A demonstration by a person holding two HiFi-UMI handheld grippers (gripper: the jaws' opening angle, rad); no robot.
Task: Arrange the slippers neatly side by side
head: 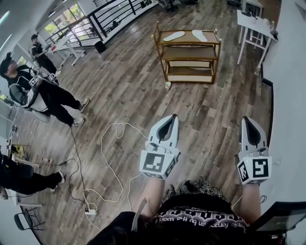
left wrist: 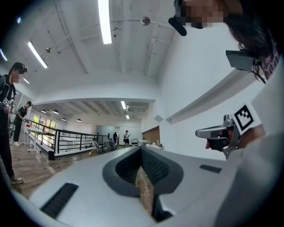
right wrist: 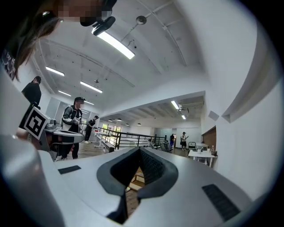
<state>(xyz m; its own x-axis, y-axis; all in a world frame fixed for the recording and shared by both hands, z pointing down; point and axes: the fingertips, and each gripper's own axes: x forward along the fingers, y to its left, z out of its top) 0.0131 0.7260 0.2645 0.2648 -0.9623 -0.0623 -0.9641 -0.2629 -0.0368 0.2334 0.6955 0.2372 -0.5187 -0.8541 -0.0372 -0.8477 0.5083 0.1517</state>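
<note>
Two pale slippers lie on the top shelf of a wooden rack (head: 162,51) far ahead, the left slipper (head: 174,35) and the right slipper (head: 200,35) a little apart and angled toward each other. My left gripper (head: 174,116) is held level over the wood floor, well short of the rack, jaws shut with nothing in them. My right gripper (head: 246,118) is held beside it, tips together and empty. In the left gripper view the left gripper (left wrist: 141,148) shows only floor through its gap. In the right gripper view the right gripper (right wrist: 140,149) frames part of the rack (right wrist: 136,176).
A white cable (head: 111,160) loops over the floor to a power strip (head: 91,210) at the lower left. Two people (head: 40,93) stand at the left. A white table (head: 255,23) stands at the back right, a black railing (head: 112,14) at the back, a white wall on the right.
</note>
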